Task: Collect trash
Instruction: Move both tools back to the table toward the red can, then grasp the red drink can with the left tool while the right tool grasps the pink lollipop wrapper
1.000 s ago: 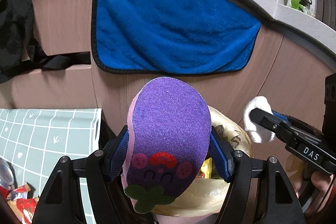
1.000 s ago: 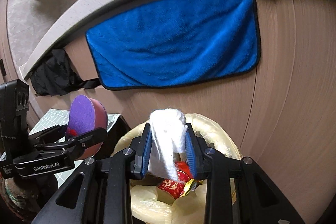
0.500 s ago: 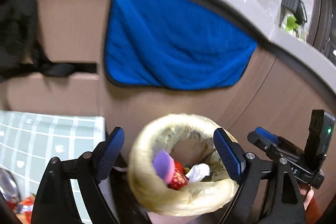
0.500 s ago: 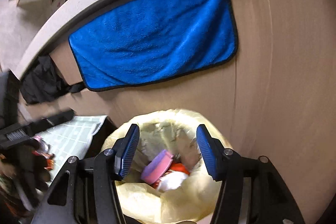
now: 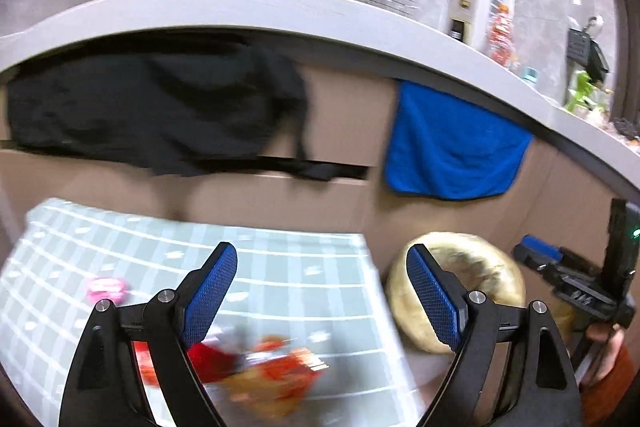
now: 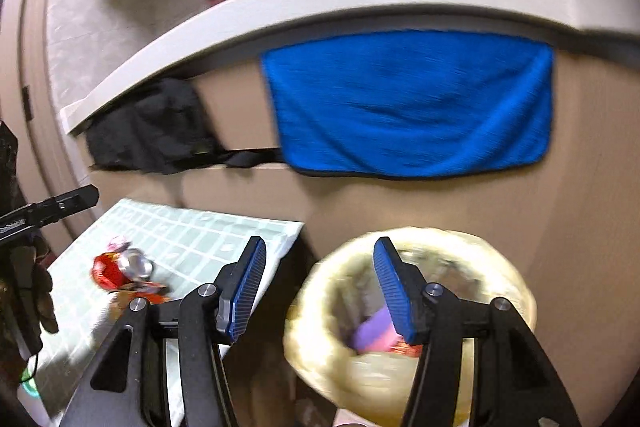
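Observation:
The trash bin with a yellowish bag (image 6: 408,311) stands beside the low table; it also shows in the left wrist view (image 5: 460,287). The purple and pink sponge (image 6: 374,333) lies inside it on red wrappers. My right gripper (image 6: 320,291) is open and empty, over the gap between table and bin. My left gripper (image 5: 320,297) is open and empty above the table's right part. Red and orange wrappers (image 5: 272,371) lie on the table below it. A crushed red can (image 6: 120,269) and a pink item (image 5: 106,289) also lie on the table.
The table has a pale green grid cloth (image 5: 280,267). Behind it is a brown cabinet front under a grey counter (image 5: 280,7), with a blue towel (image 6: 408,103) and a black cloth (image 5: 152,111) hanging. The right gripper's body (image 5: 580,291) shows at the right of the left wrist view.
Both grippers opened: the purple sponge and the white tissue dropped into the bin. Both grippers then swung left, the left one from over the bin to over the table.

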The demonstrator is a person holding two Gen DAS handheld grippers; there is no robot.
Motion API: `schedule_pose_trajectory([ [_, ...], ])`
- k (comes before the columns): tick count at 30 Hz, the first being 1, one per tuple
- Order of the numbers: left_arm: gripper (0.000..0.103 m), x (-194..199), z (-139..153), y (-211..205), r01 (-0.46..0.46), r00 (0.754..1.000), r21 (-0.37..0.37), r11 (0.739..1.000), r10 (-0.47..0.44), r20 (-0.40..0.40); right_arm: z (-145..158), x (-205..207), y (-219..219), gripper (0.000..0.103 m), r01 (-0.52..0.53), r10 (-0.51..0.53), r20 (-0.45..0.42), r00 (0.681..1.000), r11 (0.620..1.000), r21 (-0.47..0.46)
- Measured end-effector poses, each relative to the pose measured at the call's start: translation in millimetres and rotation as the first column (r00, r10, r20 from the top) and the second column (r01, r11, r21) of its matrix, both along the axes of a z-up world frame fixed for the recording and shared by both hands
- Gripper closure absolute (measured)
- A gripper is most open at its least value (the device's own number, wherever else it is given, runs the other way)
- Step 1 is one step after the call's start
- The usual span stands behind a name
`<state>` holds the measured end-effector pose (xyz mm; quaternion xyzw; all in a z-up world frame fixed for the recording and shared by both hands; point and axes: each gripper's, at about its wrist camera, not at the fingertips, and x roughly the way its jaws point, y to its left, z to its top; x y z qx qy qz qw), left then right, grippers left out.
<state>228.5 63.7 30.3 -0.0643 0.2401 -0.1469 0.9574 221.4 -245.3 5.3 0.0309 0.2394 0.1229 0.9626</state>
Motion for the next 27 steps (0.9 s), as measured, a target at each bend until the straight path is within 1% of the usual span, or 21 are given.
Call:
schedule_pose_trajectory([
  [3, 0.016, -4.4, -8.2, 47.3, -0.062, 0.998, -0.017, 0.998, 0.062, -0.013, 3.9, -0.3, 28.9, 0.05, -0.062, 0.062, 0.005, 0.998, 0.998, -0.012],
  [5, 0.016, -4.4, -18.6, 73.8, -0.098, 0.994, -0.041, 0.994, 0.096, -0.049, 3.2, 1.7, 50.6, 0.05, -0.105, 0.105, -0.007, 0.994, 0.994, -0.025],
  [9, 0.016, -2.1, -49.7, 112.6, -0.139, 0.981, -0.112, 0.984, 0.122, -0.15, -6.7, 3.6, 83.9, 0.05, -0.172, 0.171, -0.038, 0.985, 0.984, -0.037],
  [14, 0.016, 1.4, -77.4, 123.6, -0.157, 0.97, -0.145, 0.977, 0.125, -0.211, -26.8, 3.8, 123.5, 0.05, -0.27, 0.264, -0.1, 0.959, 0.961, -0.053],
  [18, 0.017, 10.2, -93.2, 117.9, -0.17, 0.962, -0.153, 0.973, 0.131, -0.241, -43.8, 4.7, 147.8, 0.049, -0.326, 0.314, -0.146, 0.938, 0.943, -0.067],
  [23, 0.017, 28.7, -112.9, 109.5, -0.203, 0.946, -0.104, 0.974, 0.168, -0.276, -55.1, 6.0, 154.1, 0.049, -0.343, 0.331, -0.179, 0.927, 0.938, -0.041],
  [27, 0.018, 37.0, -127.4, 114.6, -0.234, 0.931, -0.108, 0.966, 0.19, -0.312, -62.2, 6.8, 153.4, 0.049, -0.345, 0.333, -0.202, 0.921, 0.938, -0.029],
])
